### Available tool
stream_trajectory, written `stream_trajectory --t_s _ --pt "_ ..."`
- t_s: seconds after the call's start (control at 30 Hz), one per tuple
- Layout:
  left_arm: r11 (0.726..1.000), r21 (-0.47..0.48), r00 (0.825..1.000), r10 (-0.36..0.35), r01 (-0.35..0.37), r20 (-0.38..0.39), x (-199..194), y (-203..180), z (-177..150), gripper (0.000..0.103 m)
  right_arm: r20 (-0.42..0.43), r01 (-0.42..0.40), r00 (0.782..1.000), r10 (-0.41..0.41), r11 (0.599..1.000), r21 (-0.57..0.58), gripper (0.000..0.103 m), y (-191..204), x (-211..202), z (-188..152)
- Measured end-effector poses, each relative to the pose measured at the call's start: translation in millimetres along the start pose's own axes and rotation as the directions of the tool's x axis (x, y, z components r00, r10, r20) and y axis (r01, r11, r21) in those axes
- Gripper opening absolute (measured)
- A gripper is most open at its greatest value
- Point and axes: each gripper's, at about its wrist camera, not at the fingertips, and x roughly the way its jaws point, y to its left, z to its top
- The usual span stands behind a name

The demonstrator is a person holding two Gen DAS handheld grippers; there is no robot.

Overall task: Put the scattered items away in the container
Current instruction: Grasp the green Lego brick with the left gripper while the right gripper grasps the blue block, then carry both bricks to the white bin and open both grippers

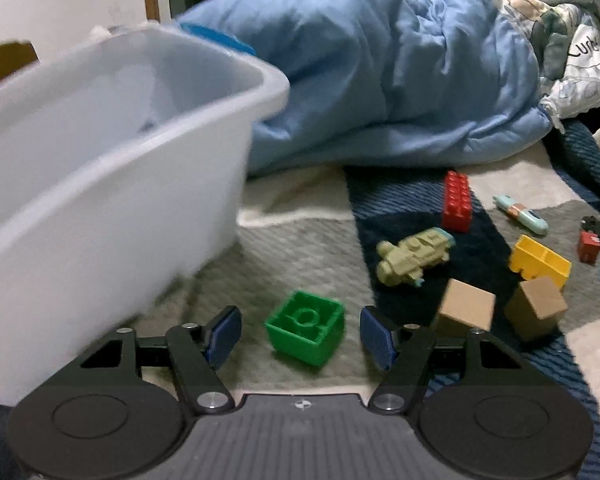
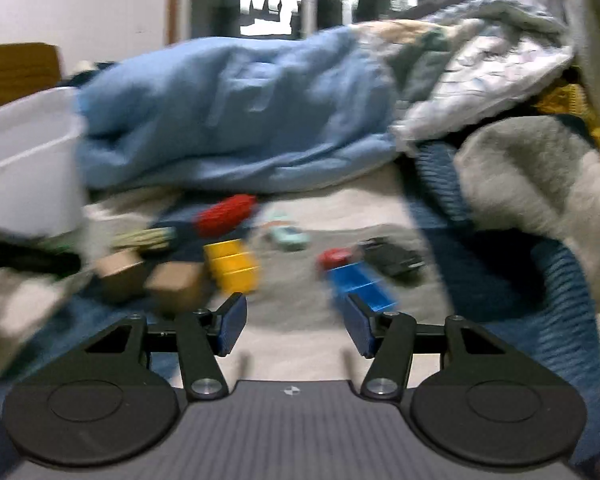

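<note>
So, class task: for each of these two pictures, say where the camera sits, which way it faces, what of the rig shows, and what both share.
Left wrist: on the left tool, looking forward and down at a green plastic brick between its open blue pads, beside a white plastic tub.
Right wrist: on the right tool, facing bare blanket; a blue plastic brick lies just ahead.
Shared: tub, yellow brick, red brick, two cardboard cubes.

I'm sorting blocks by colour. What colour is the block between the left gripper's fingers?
Green, clearest in the left wrist view.
</note>
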Motion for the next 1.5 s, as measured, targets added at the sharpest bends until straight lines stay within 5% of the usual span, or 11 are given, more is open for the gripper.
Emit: stream_trajectory --t_s 0.07,0.13,0.2,0.27,0.37,0.97,1.5 --pt "1.000 0.002 1.000 -0.023 0.024 -0.019 3 -2 -2 0.046 -0.018 0.052 0.999 -0.052 0.998 0.020 0.057 -10 11 5" --pt "1.000 0.013 1.000 -0.021 0.021 -0.017 3 -5 -3 0.044 -0.032 0.075 0.997 -0.074 0.997 0.021 0.058 -16 20 6" --pt "1.000 0.005 0.999 -0.028 0.028 -0.018 2 -4 -3 0.043 -0.073 0.055 0.996 -0.052 0.998 0.041 0.056 -22 29 6" --pt "0.999 -0.007 0.999 -0.040 0.040 -0.019 1 -2 -2 0.043 -0.105 0.032 0.994 -0.026 0.998 0.058 0.039 -26 33 4" --pt "0.998 -0.022 0.998 -0.063 0.063 -0.016 -2 1 -3 0.043 -0.103 0.011 0.995 -0.006 0.998 0.054 0.033 -23 29 4" --pt "0.994 -0.002 0.993 -0.105 0.105 0.052 -77 -16 -8 0.043 -0.057 -0.123 0.991 0.122 0.992 -0.021 0.032 31 -25 4" --pt "0.998 -0.055 0.979 0.029 -0.018 0.204 -145 28 17 0.043 0.027 -0.234 0.970 0.241 0.960 -0.152 0.032 104 -49 57"
